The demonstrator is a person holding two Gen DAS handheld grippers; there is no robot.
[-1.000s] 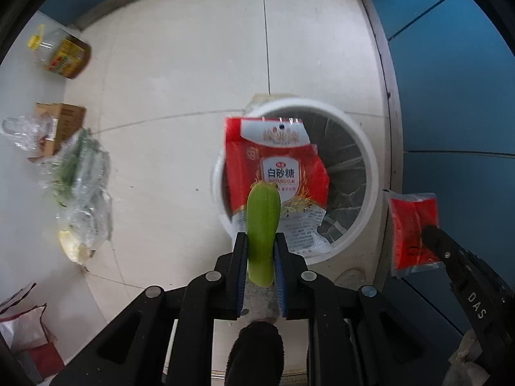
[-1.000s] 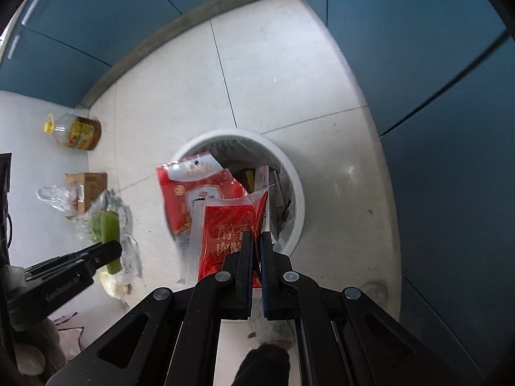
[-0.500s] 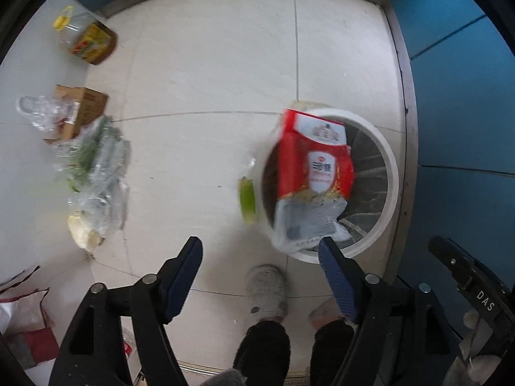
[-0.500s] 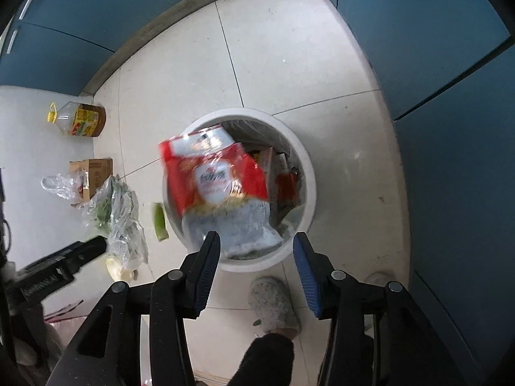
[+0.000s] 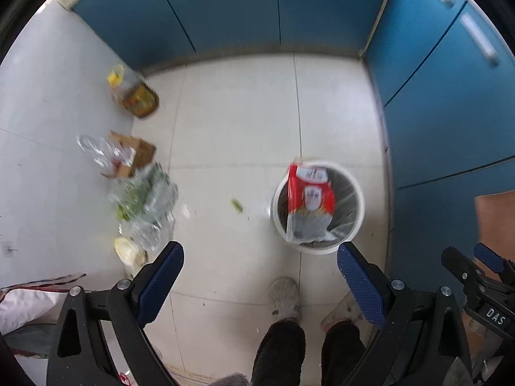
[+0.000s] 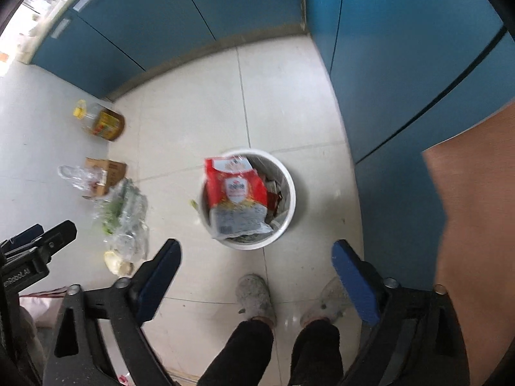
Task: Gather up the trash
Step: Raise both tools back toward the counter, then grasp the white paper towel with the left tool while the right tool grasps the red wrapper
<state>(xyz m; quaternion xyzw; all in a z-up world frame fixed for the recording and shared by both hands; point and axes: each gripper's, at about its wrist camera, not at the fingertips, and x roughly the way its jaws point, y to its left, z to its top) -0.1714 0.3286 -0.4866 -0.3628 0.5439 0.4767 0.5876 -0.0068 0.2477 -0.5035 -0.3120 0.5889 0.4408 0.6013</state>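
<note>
A white round trash bin (image 5: 355,234) (image 6: 288,222) stands on the tiled floor. A red and clear sugar bag (image 5: 309,206) (image 6: 236,199) sticks out of its left side. A small green vegetable piece (image 5: 237,206) lies on the floor left of the bin; in the right wrist view it (image 6: 194,205) peeks out beside the rim. My left gripper (image 5: 260,276) is wide open and empty, high above the floor. My right gripper (image 6: 256,273) is wide open and empty too.
A clear plastic bag with greens (image 5: 145,199) (image 6: 124,215), a cardboard box (image 5: 133,156) (image 6: 106,173) and an oil bottle (image 5: 135,95) (image 6: 101,122) lie at the left. Blue cabinets (image 5: 450,112) line the back and right. The person's feet (image 5: 285,296) stand below.
Both grippers opened and let go: the green piece fell to the floor left of the bin, the red packet dropped into the bin. Both grippers then rose away from the bin.
</note>
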